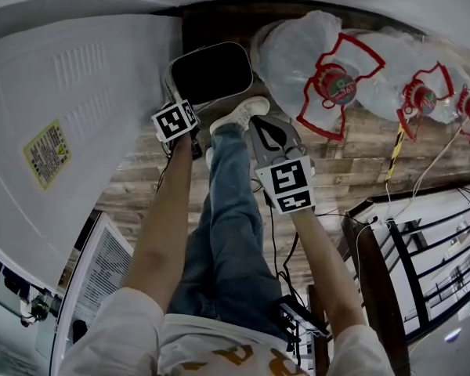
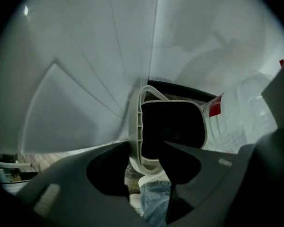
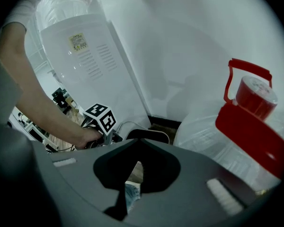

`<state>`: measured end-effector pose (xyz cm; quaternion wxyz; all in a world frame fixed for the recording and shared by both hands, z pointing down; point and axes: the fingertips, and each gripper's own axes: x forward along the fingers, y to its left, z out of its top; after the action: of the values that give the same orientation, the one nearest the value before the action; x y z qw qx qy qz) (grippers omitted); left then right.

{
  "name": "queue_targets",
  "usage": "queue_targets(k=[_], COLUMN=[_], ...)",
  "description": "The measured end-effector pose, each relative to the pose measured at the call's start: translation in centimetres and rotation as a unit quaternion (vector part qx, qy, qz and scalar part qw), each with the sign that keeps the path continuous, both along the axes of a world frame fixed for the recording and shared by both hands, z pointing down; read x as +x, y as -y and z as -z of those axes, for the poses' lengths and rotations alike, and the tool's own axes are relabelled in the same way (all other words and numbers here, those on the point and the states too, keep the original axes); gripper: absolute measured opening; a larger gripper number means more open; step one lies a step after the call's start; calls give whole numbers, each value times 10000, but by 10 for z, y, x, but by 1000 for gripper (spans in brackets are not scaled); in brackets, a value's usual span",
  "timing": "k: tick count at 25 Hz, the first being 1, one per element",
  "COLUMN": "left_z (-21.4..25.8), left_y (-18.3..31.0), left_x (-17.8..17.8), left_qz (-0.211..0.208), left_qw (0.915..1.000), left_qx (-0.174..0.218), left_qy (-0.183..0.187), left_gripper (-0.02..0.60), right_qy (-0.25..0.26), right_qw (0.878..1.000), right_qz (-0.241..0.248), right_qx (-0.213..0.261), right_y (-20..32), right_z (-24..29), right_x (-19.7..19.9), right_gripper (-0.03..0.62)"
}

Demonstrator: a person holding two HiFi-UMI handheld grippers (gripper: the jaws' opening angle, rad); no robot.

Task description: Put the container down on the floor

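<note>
Container (image 1: 211,73), white rim w/ dark inside, rim pinched in L tool (image 2: 149,151); R tool (image 3: 132,168) pressed together.

The container (image 1: 211,73) is by the wall, with the water dispenser (image 1: 70,124) to its left and the water jugs (image 1: 321,69) to its right on the floor (image 1: 368,151). Its near rim is pinched between the jaws of the left gripper (image 2: 149,148). The person's shoe (image 1: 241,113) is just in front of it, and the right gripper (image 1: 268,130) is right of that leg.

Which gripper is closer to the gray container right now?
Left. The left gripper is clamped on the container's rim; the right gripper is shut and empty, apart from it, over the person's jeans.
</note>
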<state>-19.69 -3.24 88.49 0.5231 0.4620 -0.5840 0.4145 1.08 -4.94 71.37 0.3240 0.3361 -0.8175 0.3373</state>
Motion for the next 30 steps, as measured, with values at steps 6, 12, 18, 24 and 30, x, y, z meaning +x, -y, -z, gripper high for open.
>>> queue_targets(k=[6,12,18,24,30], left_z=[10,21,39,75,131], left_y=[0,6,16,31,64], left_x=[-2,5,18,37,69], left_qz=[13,-23,-216,-334,-674], left_qw=[10000,9998,9984,9944,9801], left_qx=[33,150,428,815,1606], left_qy=[-27,-109,-284,-586,-956], left_gripper=[193,193,173,74,3], right_qy=[-35,-25,-88,-245,-333], right_qw=[10000,9998,9995,9990,9974], right_qz=[1,-37,-161,-265,-451], right_qx=[52,177,252,277,460], right_y=[2,7,6,2,16], right_z=[7,18,27,42,65], right_x=[0,-2,6,18,28], right_gripper=[28,28,28,28,28])
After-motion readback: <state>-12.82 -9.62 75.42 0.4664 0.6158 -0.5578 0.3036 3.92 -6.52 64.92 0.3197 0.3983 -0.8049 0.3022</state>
